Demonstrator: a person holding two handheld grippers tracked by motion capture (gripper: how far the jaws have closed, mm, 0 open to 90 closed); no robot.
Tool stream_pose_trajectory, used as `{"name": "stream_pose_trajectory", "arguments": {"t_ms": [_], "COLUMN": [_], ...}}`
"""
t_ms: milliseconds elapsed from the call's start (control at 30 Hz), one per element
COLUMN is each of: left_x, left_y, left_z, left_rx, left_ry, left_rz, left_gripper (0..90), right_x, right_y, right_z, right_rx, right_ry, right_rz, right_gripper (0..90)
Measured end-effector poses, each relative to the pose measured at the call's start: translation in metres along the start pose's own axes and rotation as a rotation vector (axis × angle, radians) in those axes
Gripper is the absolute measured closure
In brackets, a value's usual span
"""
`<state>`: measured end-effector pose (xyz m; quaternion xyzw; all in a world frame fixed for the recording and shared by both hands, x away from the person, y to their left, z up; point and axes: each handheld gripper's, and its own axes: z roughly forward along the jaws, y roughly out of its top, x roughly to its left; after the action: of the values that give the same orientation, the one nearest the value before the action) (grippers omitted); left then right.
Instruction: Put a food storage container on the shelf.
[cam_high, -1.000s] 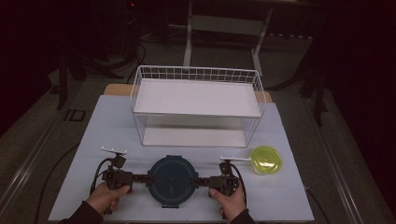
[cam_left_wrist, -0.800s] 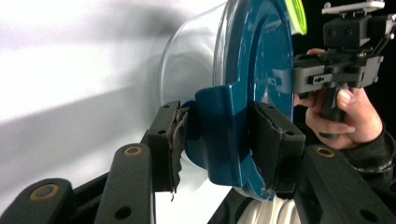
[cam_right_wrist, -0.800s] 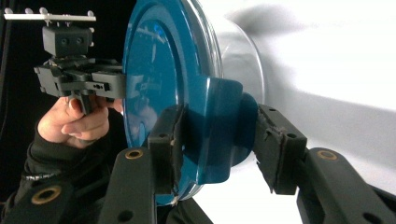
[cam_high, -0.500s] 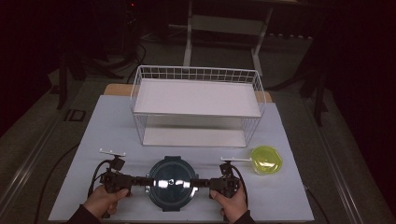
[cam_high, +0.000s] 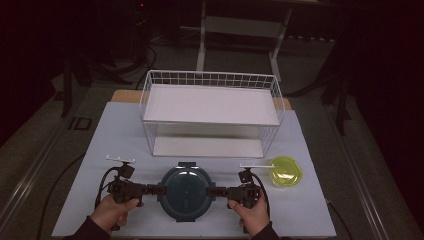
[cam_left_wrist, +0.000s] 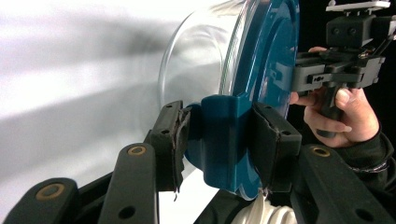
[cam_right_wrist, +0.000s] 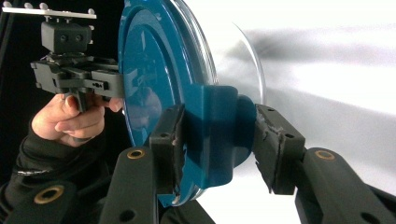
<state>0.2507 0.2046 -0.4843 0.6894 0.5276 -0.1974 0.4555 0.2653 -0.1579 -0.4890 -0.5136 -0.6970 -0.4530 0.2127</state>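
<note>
- White tabletop (cam_high: 310, 210) bore a round clear glass container with a dark-teal lid (cam_high: 186, 189).
- Left gripper (cam_high: 159, 189) pinched its left lid clasp (cam_left_wrist: 224, 135).
- Right gripper (cam_high: 214, 190) pinched the opposite clasp (cam_right_wrist: 215, 135).
- Beyond the fingertips stood a white wire shelf basket (cam_high: 210, 107); a yellow-green round lidded dish (cam_high: 285, 171) lay right of them.

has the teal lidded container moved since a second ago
No real shift. The teal lidded container sits in the same spot in front of the wire basket, left of the yellow bowl, with both grippers clamped on its side latches.
</note>
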Motion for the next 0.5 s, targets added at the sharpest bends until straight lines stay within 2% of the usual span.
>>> {"name": "stream_pose_trajectory", "arguments": {"t_ms": [500], "left_x": [-0.026], "left_y": [0.023], "left_z": [-0.010], "left_rx": [-0.035], "left_ry": [-0.019], "left_rz": [0.050], "left_gripper": [56.9], "right_x": [0.021], "right_y": [0.021], "right_z": [-0.024], "right_rx": [-0.039], "right_ry": [-0.008], "right_rz": [-0.063], "right_gripper": [55.3]}}
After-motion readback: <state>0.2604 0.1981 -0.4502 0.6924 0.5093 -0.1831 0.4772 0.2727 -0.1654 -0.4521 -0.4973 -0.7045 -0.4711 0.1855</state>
